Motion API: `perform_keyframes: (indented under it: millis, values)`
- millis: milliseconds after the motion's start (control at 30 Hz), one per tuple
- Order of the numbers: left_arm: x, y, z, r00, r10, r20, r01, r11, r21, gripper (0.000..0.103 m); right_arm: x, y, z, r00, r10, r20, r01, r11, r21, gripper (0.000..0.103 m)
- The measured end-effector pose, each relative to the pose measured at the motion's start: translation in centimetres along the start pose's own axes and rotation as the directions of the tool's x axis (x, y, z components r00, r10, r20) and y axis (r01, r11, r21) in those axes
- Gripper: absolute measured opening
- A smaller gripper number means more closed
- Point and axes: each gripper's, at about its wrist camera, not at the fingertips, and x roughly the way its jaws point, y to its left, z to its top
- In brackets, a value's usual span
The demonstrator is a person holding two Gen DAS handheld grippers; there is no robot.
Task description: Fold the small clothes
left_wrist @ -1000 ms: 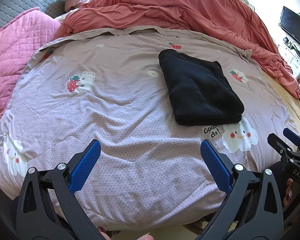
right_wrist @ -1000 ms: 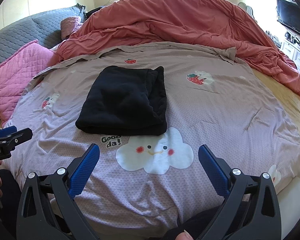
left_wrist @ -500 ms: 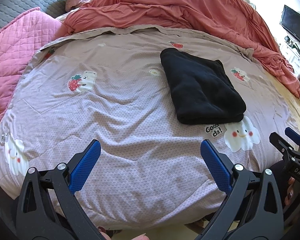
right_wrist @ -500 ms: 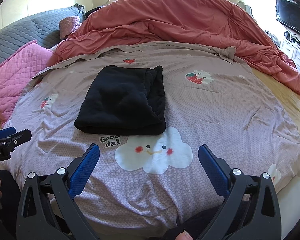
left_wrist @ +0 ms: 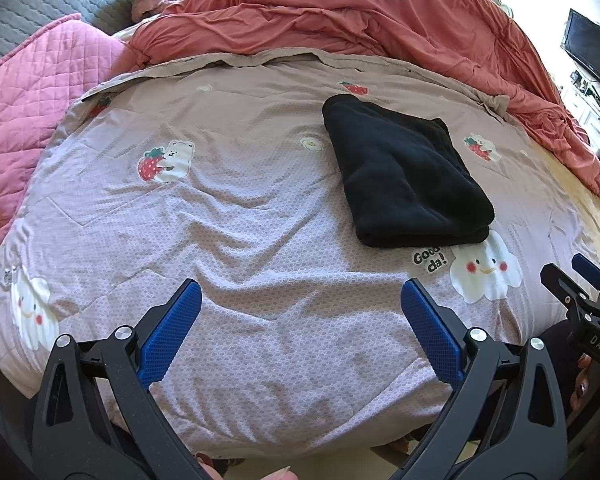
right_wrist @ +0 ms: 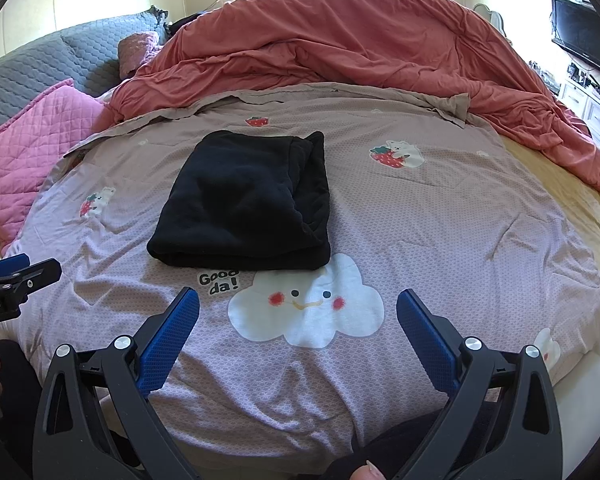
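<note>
1. Nearest the cameras, the left gripper (left_wrist: 300, 300) and the right gripper (right_wrist: 298, 308) hover over the foot of a bed, each with its blue-padded jaws spread wide and released, grasping nothing.
2. Under them lies a mauve quilt (left_wrist: 240, 240) printed with cartoons; a smiling white cloud (right_wrist: 306, 306) with the words "Good da!" beside it sits between the right gripper's jaws in the right wrist view.
3. Just beyond that cloud, touching its top edge, rests a black garment (right_wrist: 244, 204) folded into a thick rectangle (its layered edges show along the right side). In the left wrist view it lies ahead and to the right, well apart from both grippers.
4. Farther back, a rumpled coral duvet (right_wrist: 360, 48) is heaped across the bed.
5. At far left lean a pink quilted pillow (left_wrist: 28, 92) and a grey one (right_wrist: 60, 64); a dark television (right_wrist: 584, 32) hangs at far right.
</note>
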Motion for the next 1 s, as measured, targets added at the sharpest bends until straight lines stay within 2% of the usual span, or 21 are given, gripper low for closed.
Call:
perform_keyframes:
  millis: [233, 333, 467, 567, 700, 867, 1000]
  values:
    - [0.2, 0.2, -0.1, 1.0, 0.002, -0.003, -0.002, 1.0, -0.004, 0.094, 0.0, -0.3, -0.1, 1.0, -0.008, -0.001, 0.008, 1.0, 0.004, 0.098]
    - [0.3, 0.3, -0.1, 1.0, -0.02, -0.01, 0.02, 1.0, -0.015, 0.094, -0.1, -0.2, -0.1, 1.0, -0.025, 0.003, 0.025, 1.0, 0.001, 0.098]
    - [0.3, 0.1, 0.0, 1.0, 0.026, -0.003, -0.026, 1.0, 0.0, 0.094, -0.3, 0.1, -0.1, 0.999, -0.031, 0.008, 0.031, 0.999, -0.01, 0.098]
    - [0.4, 0.3, 0.0, 1.0, -0.001, -0.009, 0.001, 1.0, -0.011, 0.094, -0.2, 0.2, -0.1, 0.999, -0.031, 0.007, 0.031, 0.999, -0.008, 0.098]
    - [0.7, 0.3, 0.0, 0.999, 0.023, -0.023, -0.024, 1.0, -0.013, 0.094, -0.2, 0.0, -0.1, 0.999, -0.034, 0.005, 0.034, 0.999, 0.003, 0.098]
    - [0.9, 0.5, 0.0, 0.999, 0.014, -0.036, -0.015, 0.999, -0.028, 0.094, -0.2, -0.1, 0.0, 0.999, -0.039, 0.006, 0.039, 0.999, 0.007, 0.098]
    - [1.1, 0.7, 0.1, 0.999, 0.025, -0.048, -0.027, 0.999, -0.043, 0.094, -1.0, -1.0, 0.4, 0.997, -0.063, 0.038, 0.061, 0.997, 0.053, 0.098]
